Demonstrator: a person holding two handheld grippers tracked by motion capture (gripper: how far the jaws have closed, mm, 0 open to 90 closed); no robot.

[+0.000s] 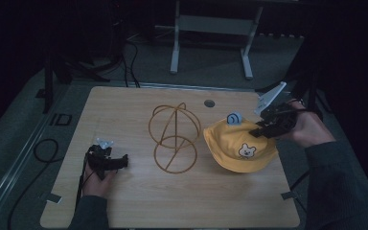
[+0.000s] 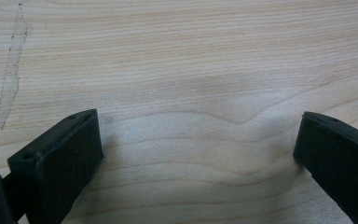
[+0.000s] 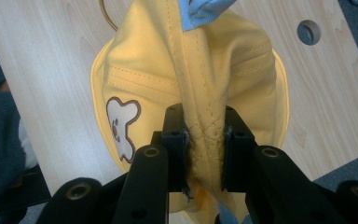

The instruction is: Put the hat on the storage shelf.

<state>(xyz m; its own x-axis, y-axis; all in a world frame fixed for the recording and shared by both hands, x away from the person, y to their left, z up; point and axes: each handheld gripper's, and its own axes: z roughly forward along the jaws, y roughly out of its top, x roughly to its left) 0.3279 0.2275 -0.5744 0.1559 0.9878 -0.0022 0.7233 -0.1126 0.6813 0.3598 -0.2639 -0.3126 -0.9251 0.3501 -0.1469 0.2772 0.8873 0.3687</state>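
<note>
right gripper (image 3: pixel 204 140) pinches the yellow hat (image 3: pixel 168 74) brim fold. left gripper (image 2: pixel 200 154) jaws wide apart, nothing between, over the table (image 2: pixel 177 56).

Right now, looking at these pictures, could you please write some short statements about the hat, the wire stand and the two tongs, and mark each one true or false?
1. The right tongs pinch a fold of the yellow hat. True.
2. The left tongs hold the gold wire stand. False: their jaws stand open over the bare wooden table, with nothing between them.
3. The hat has a bear face on it. True.
4. The hat hangs on the wire stand. False: it lies on the table beside the stand, on the side of the right tongs.
5. The wire stand is between the two tongs in the high view. True.
</note>
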